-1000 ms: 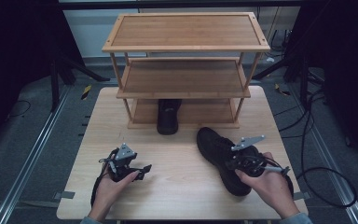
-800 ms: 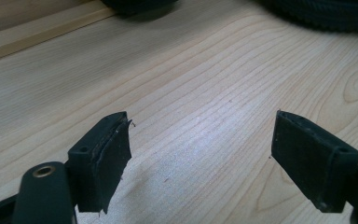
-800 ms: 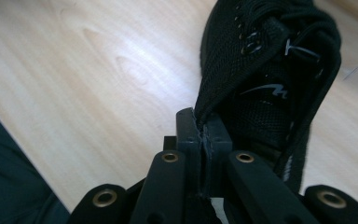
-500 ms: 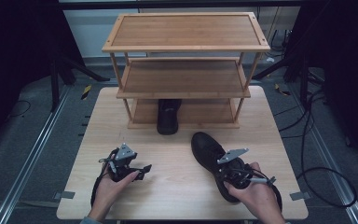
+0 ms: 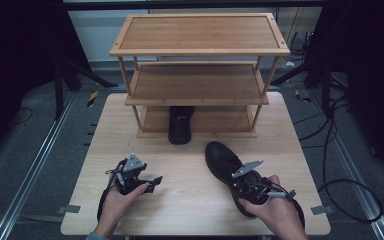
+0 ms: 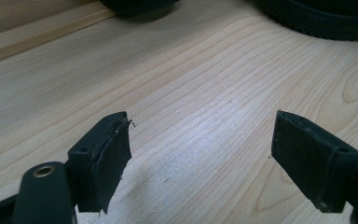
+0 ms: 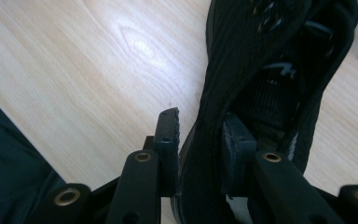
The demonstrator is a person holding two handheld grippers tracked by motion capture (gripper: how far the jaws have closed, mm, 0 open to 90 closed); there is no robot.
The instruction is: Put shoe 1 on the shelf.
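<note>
Right gripper [image 7: 198,135]: jaws just opening, shoe [image 5: 227,167] collar wall between the pads, grip slackening. Shoe has slid nearer and left since a second ago; black mesh, laced, near right on the pale wood table [image 5: 190,200]. Left gripper [image 6: 200,149]: jaws wide, empty, unmoved. Bamboo rack [image 5: 200,50] far; second shoe [image 5: 181,125] under it.

The second shoe [image 5: 181,125] sits half hidden under the rack's [image 5: 200,92] bottom shelf.
</note>
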